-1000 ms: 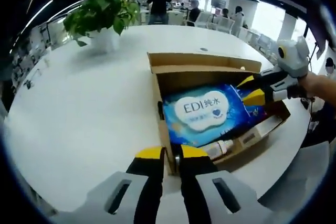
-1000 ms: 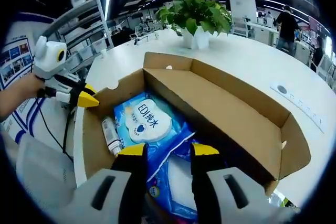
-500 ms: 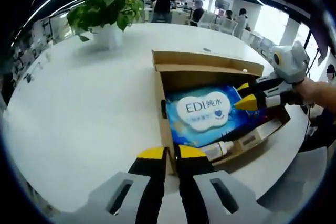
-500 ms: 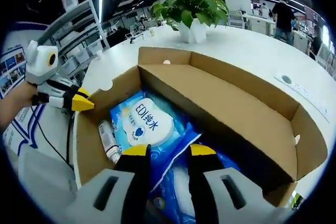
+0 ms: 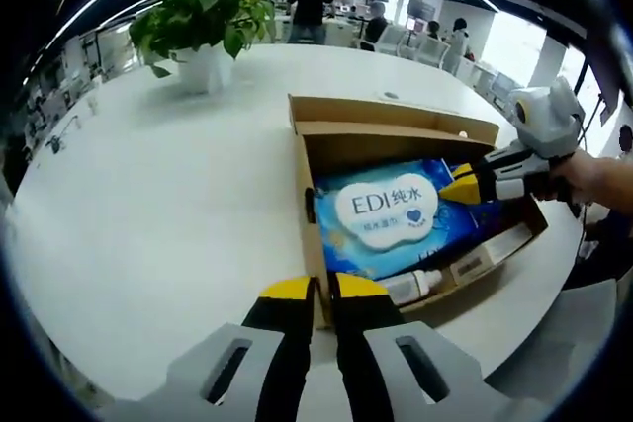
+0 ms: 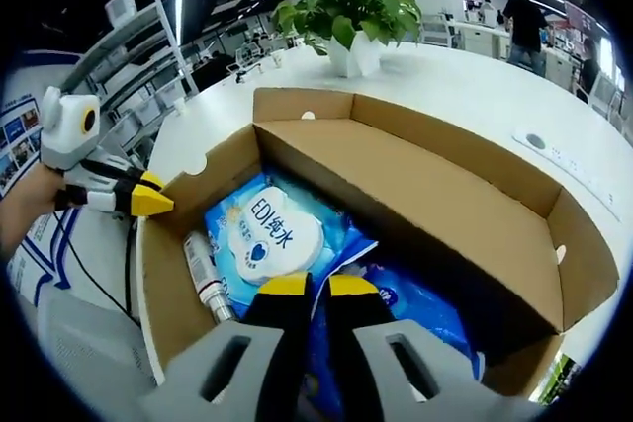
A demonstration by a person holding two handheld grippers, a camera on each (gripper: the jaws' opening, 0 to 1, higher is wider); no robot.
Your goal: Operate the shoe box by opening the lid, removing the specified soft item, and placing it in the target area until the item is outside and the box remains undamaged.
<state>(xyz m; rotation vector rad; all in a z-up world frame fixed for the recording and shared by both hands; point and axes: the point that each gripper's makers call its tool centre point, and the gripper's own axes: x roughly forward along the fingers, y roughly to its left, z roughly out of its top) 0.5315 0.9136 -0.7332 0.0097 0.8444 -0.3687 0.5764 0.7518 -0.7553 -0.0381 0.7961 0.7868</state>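
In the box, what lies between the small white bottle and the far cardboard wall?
The blue wipes pack lies between the bottle and the far wall, seen in the right gripper view.

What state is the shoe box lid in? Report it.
Open: the lid stands folded back from the shoe box, baring the blue wipes pack inside.

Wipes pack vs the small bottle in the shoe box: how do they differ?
The wipes pack is blue, flat and soft, with a white label; the small bottle is a slim pale cylinder. The wipes pack covers much of the shoe box floor; the bottle takes a narrow strip along one side wall. The right gripper has its fingers closed on the pack's edge; nothing grips the bottle. Both lie flat inside the open box.
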